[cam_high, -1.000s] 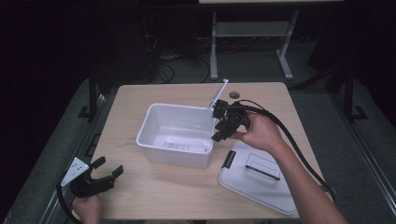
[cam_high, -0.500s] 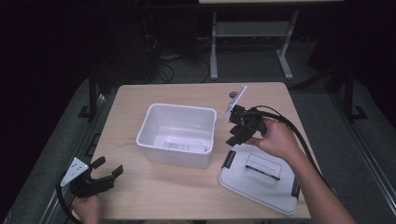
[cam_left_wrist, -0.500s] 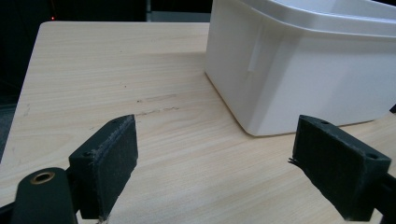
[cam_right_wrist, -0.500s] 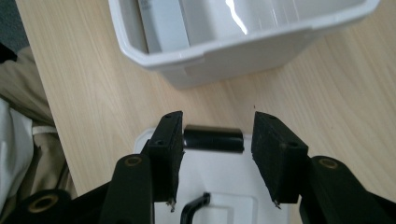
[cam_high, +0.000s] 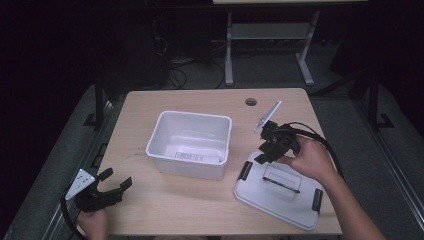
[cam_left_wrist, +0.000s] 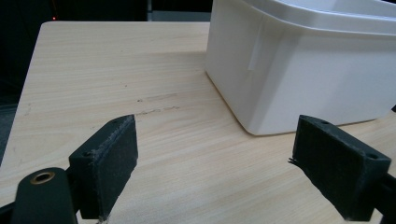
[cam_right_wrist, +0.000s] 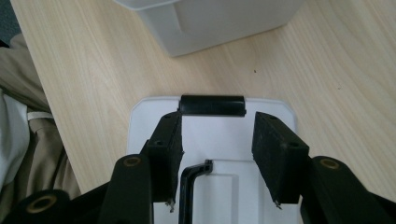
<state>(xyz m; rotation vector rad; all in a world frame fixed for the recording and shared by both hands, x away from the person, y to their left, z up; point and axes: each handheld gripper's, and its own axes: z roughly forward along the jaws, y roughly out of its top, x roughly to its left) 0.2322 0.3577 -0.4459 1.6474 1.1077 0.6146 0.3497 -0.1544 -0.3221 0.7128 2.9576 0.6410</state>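
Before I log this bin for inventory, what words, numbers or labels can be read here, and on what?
No text can be read.
The label on the bin: dark marks like print or a barcode, too small and blurred to read.
The lid: no writing to be seen.
The table: no writing to be seen.

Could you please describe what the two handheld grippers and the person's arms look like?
Both the left gripper and the right gripper are black, with two flat rectangular jaws and brass-coloured rivets. Each carries a grey three-cornered plate and trails a thick black cable. The forearms are bare, with no sleeves showing.
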